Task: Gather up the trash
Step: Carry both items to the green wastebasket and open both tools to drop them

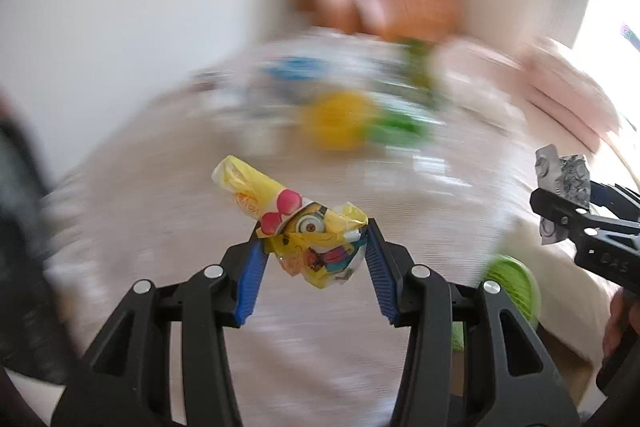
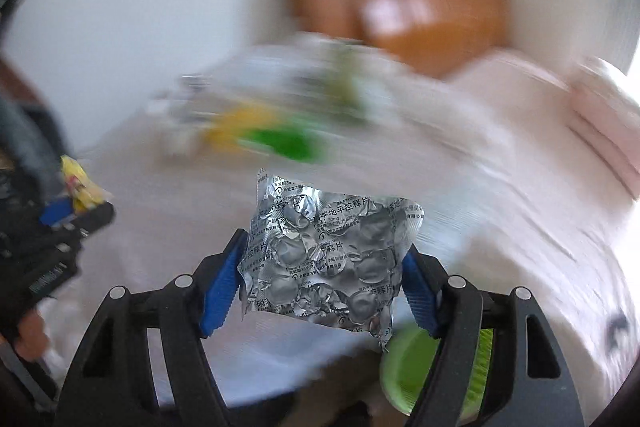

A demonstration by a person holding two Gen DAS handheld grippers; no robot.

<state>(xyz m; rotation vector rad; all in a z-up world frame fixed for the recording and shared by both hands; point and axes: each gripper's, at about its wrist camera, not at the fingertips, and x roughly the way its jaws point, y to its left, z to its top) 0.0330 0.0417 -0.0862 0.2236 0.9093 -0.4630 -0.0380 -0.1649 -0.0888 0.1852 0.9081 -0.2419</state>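
At the lower centre of the left wrist view, the left gripper (image 1: 314, 247) clenches a crumpled yellow cartoon wrapper (image 1: 308, 231) between its 2 blue pads (image 1: 252, 279), lifted above a pale bedspread (image 1: 160, 219). At the lower centre of the right wrist view, the right gripper (image 2: 324, 267) grasps a silver blister pack (image 2: 324, 259), its foil torn open. A green bin (image 2: 404, 371) sits at the lower right, below the pack. Blurred litter (image 1: 340, 119) lies mid-frame, near a brown headboard (image 2: 412, 7) at the top.

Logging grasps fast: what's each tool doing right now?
Left tool: closed on the yellow cartoon wrapper.
Right tool: closed on the silver foil blister pack.
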